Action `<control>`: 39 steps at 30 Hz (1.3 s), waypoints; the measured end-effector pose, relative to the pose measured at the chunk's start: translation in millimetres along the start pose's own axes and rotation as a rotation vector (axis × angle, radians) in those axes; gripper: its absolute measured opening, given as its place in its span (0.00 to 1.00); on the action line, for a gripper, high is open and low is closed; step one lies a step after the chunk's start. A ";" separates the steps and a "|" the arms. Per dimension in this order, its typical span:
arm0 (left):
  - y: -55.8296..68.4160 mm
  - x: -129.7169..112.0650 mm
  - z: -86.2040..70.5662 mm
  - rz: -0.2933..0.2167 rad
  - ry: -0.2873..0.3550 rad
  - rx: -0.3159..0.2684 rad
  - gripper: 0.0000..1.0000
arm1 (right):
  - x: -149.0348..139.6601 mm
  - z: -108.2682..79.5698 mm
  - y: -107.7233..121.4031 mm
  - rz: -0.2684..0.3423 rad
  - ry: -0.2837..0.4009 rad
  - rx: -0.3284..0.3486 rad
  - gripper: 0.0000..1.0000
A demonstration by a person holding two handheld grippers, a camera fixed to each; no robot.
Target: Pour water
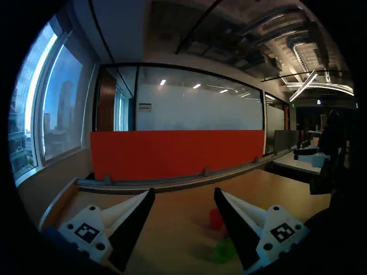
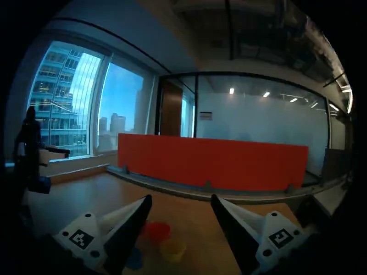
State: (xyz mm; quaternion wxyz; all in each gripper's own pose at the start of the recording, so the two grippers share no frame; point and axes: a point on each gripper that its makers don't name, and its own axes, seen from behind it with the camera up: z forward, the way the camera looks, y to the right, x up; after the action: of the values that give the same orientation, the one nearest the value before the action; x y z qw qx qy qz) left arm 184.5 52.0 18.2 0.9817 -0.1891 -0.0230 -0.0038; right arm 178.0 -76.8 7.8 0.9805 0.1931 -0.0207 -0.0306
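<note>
In the left gripper view, my left gripper (image 1: 183, 195) stands open above a wooden desk (image 1: 183, 224), nothing between its fingers. A red cup (image 1: 215, 218) and a green cup (image 1: 225, 250) sit on the desk close to the right finger (image 1: 234, 229). In the right gripper view, my right gripper (image 2: 181, 201) is open and empty over the same desk (image 2: 197, 229). Below it sit a red cup (image 2: 157, 230), a yellow cup (image 2: 173, 250) and a blue object (image 2: 134, 260) partly hidden by the left finger (image 2: 124, 229).
An orange partition (image 1: 176, 153) with a metal rail (image 1: 174, 183) runs along the desk's far edge, also the orange partition (image 2: 211, 162). Windows (image 1: 50, 110) lie to the left. A dark stand with gear (image 2: 30, 151) is at the left of the right gripper view; dark equipment (image 1: 328, 156) stands at the right.
</note>
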 end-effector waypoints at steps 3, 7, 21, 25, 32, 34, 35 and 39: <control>8.0 1.2 -0.1 -0.006 -0.001 -0.035 0.96 | 4.8 -0.9 -15.1 0.006 0.001 0.064 0.99; 19.7 5.1 -1.6 -0.025 0.006 -0.088 0.96 | 10.7 -2.9 -35.4 0.024 0.001 0.149 0.99; 39.5 0.1 -4.9 -0.001 -0.029 -0.190 0.96 | 2.5 -5.5 -68.0 0.005 -0.060 0.298 0.99; 44.0 -8.0 -5.8 0.022 -0.056 -0.211 0.96 | -5.0 -6.9 -76.0 -0.008 -0.092 0.330 0.99; 50.6 -21.0 -4.2 0.061 -0.105 -0.243 0.96 | -14.5 -7.6 -82.5 -0.020 -0.140 0.367 0.99; 52.7 -24.8 -4.1 0.068 -0.117 -0.251 0.96 | -17.1 -7.8 -83.8 -0.025 -0.149 0.375 1.00; 53.9 -27.0 -4.0 0.073 -0.124 -0.256 0.96 | -18.5 -7.9 -84.5 -0.028 -0.154 0.379 1.00; 59.5 -35.8 -4.5 0.077 -0.152 -0.279 0.96 | -26.3 -8.0 -87.8 -0.041 -0.177 0.395 1.00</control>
State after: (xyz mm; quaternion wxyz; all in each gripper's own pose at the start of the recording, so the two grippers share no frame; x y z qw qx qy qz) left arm 149.9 105.5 -9.8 0.9407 -0.3242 -0.0893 0.0451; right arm 147.6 -153.1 -33.7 0.9172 0.3783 -0.1083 -0.0629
